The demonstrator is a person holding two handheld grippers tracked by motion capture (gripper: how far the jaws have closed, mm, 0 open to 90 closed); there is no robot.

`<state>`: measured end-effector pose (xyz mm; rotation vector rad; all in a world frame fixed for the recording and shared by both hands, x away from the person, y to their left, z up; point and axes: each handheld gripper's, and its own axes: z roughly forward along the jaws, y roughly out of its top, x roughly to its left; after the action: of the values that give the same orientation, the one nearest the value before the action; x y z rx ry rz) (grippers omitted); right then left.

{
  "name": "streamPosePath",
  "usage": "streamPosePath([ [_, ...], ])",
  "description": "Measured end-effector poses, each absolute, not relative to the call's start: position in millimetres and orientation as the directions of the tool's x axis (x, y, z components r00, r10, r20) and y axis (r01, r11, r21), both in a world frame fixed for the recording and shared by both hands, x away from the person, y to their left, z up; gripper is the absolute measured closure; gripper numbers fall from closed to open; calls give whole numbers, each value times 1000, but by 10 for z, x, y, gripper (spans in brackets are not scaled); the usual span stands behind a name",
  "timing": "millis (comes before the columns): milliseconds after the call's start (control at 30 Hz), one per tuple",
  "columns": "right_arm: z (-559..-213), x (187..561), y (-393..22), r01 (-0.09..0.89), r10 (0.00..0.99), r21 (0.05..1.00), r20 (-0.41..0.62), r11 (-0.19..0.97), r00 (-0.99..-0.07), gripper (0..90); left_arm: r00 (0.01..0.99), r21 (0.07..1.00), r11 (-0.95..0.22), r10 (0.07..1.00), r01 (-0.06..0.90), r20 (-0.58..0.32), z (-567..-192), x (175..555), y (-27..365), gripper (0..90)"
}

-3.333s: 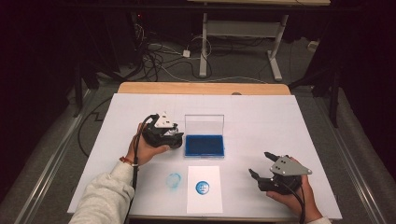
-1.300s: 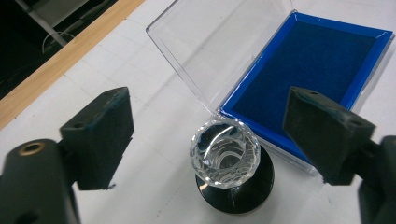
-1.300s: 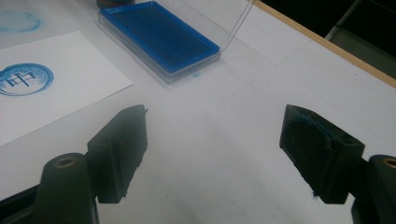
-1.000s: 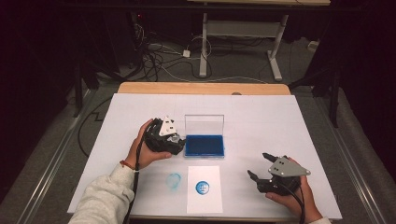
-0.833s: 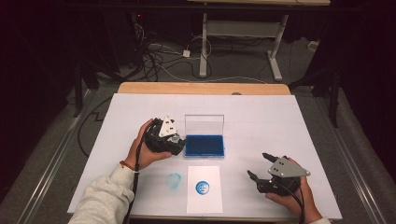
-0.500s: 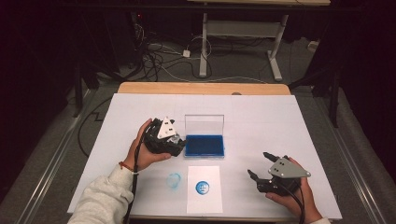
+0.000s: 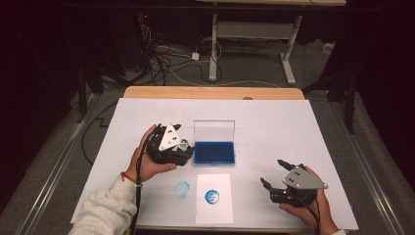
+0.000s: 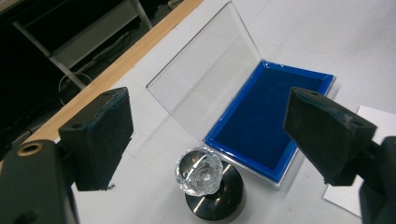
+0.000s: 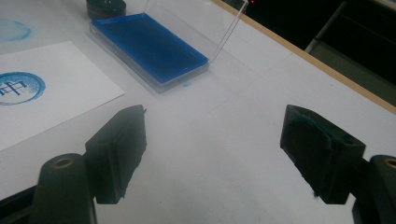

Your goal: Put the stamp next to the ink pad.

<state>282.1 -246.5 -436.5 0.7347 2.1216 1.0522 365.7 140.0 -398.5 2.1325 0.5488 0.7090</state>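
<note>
I take the ink pad [image 7: 214, 152], the open blue tray with its clear lid [image 7: 214, 130] raised, as my reference for all positions.

Left of the ink pad: my left gripper [image 8: 205, 135] hovers above the stamp [image 8: 208, 179], jaws spread wide with nothing between the pads. The stamp stands upright on the table [image 7: 274, 122], just beside the pad's left edge, its faceted crystal knob on a dark round base. The jaws straddle it from above without touching it. In the high view this gripper [image 7: 183, 147] sits close against the pad's left side.

In front of the ink pad: a smudged blue ring [image 7: 182, 188] marks the bare table, and beside it lies the paper sheet [image 7: 214, 198] with a round blue print [image 7: 212, 196].

Right of the ink pad and nearer to me: my right gripper [image 7: 274, 172] rests well apart from it, jaws released and empty, aimed toward the pad.

Step in hand, as I judge it: the stamp is set down beside the pad with a print already on the sheet. Next move calls for either lowering the left jaws squarely around the knob to re-grip, or clearing away and closing the lid.
</note>
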Motion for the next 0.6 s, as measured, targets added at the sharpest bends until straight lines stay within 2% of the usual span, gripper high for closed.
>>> streamPosePath([
  [600, -4337, 2732, -2444, 181, 715, 833, -313, 523, -625, 236, 755, 823, -564, 570, 73, 324, -3907, 3406, 1479, 157],
])
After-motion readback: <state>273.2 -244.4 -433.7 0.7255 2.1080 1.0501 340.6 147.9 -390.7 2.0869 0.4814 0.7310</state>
